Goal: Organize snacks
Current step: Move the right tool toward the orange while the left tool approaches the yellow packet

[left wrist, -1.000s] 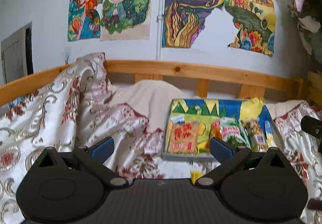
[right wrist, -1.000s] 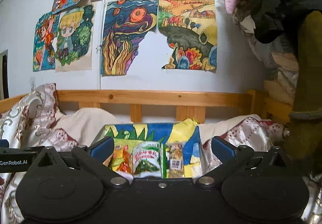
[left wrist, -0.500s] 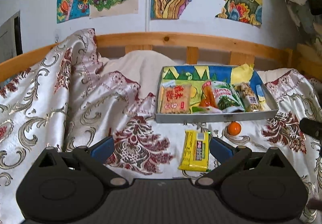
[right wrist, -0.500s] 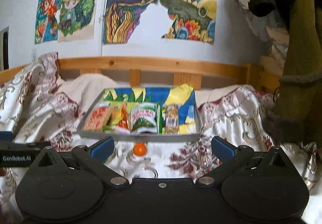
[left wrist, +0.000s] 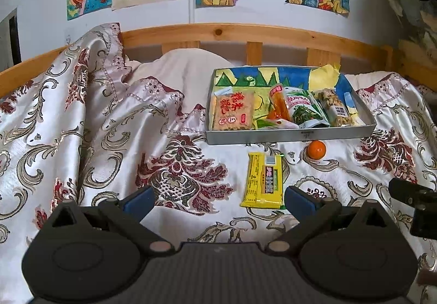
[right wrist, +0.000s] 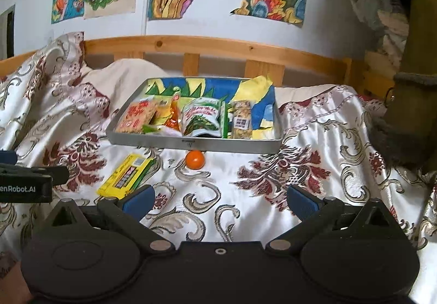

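Note:
A grey metal tray (left wrist: 289,137) (right wrist: 191,144) with a painted lining rests on the patterned bedspread and holds several snack packets. In front of it lie a yellow snack packet (left wrist: 263,181) (right wrist: 124,177) and a small orange fruit (left wrist: 316,149) (right wrist: 195,159). My left gripper (left wrist: 218,201) is open above the bedspread, the yellow packet just ahead of its right finger. My right gripper (right wrist: 220,200) is open too, nothing between its fingers, with the fruit a little ahead and left of centre.
A wooden bed rail (left wrist: 245,36) runs along the wall behind the tray, under coloured drawings. The bedspread bunches up high on the left (left wrist: 82,90). Dark clothing and an olive garment (right wrist: 415,85) hang at the right. Each view catches part of the other gripper at its edge.
Both grippers have tilted down and pulled back. The tray has risen in both views, and the yellow packet and the orange fruit have come into sight. Both stay open.

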`<action>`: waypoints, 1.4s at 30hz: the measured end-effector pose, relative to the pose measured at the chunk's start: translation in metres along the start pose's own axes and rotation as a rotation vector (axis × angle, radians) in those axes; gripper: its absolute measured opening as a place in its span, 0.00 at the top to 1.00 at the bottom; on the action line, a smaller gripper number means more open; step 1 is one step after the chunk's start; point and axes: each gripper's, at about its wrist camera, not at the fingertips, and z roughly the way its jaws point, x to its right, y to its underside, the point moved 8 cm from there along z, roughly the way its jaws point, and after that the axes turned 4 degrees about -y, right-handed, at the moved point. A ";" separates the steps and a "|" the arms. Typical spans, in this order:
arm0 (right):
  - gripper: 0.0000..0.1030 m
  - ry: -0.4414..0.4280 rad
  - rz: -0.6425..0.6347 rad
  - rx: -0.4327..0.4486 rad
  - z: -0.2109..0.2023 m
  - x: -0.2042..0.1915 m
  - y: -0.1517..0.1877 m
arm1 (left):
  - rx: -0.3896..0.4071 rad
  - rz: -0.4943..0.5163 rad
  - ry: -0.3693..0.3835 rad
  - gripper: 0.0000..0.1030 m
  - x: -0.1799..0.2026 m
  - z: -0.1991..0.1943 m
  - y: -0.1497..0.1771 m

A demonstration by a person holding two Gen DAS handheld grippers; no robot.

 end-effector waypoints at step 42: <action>0.01 -0.026 -0.026 0.036 0.046 0.006 -0.024 | -0.017 0.009 0.029 0.00 0.016 0.056 -0.006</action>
